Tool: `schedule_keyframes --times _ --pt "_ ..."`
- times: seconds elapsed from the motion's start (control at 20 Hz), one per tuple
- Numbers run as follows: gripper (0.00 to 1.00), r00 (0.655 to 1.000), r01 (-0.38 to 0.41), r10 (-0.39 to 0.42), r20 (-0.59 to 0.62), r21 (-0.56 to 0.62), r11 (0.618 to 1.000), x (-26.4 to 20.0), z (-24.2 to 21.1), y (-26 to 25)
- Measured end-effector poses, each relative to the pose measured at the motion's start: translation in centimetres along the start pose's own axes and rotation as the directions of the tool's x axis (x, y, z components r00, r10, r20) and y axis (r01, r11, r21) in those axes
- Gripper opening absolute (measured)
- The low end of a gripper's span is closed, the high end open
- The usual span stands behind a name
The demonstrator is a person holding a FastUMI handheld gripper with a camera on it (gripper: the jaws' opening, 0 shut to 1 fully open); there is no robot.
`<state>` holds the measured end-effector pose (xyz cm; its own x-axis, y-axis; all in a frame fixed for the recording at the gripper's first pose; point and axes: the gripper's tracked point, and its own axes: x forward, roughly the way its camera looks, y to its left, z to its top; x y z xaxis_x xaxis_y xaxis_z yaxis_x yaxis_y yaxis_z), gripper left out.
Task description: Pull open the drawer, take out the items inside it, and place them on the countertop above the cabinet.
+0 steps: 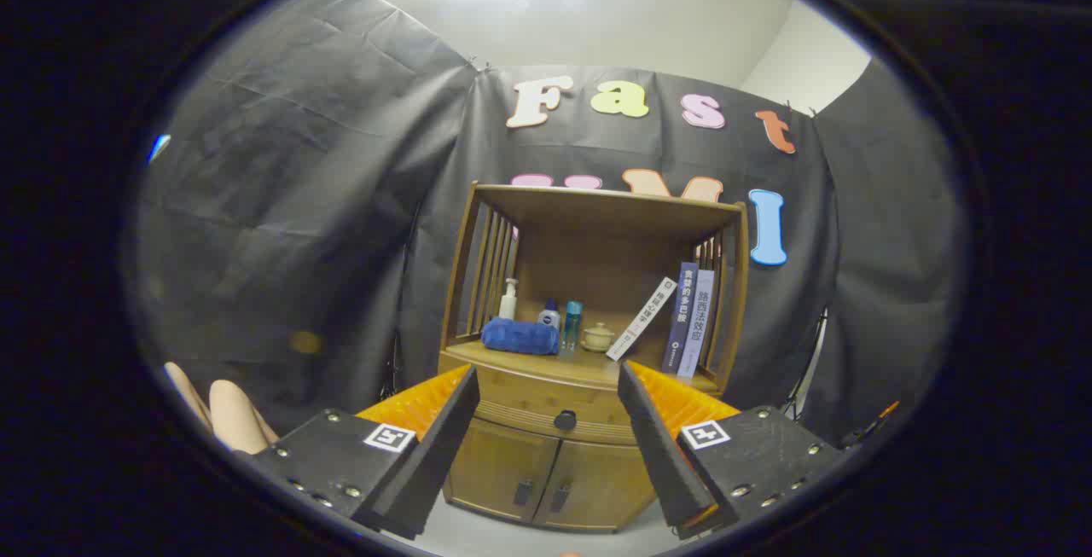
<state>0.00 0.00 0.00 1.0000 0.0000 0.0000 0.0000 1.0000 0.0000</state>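
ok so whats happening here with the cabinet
A hand-held gripper is open and aimed at a wooden cabinet, some way off and touching nothing. The drawer is shut, its dark knob showing between the fingers. On the countertop above it sit a blue towel, some bottles, a small lidded cup and a few books.

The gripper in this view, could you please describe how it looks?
The gripper has two flat black fingers with ribbed orange backing. Each sits on a black block with silver screws and a square black-and-white marker.
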Motion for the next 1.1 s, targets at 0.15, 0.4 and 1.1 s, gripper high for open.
schedule_keyframes --times 0.15,0.4,1.1 --pt "0.98 1.0 0.002 -0.002 0.001 -0.001 1.0 0.0 0.0 0.0" --pt "0.98 1.0 -0.005 0.005 -0.011 -0.012 1.0 0.2 -0.6 0.4" --pt "0.98 0.998 0.056 -0.058 -0.026 -0.071 0.996 7.1 -5.4 -1.6"
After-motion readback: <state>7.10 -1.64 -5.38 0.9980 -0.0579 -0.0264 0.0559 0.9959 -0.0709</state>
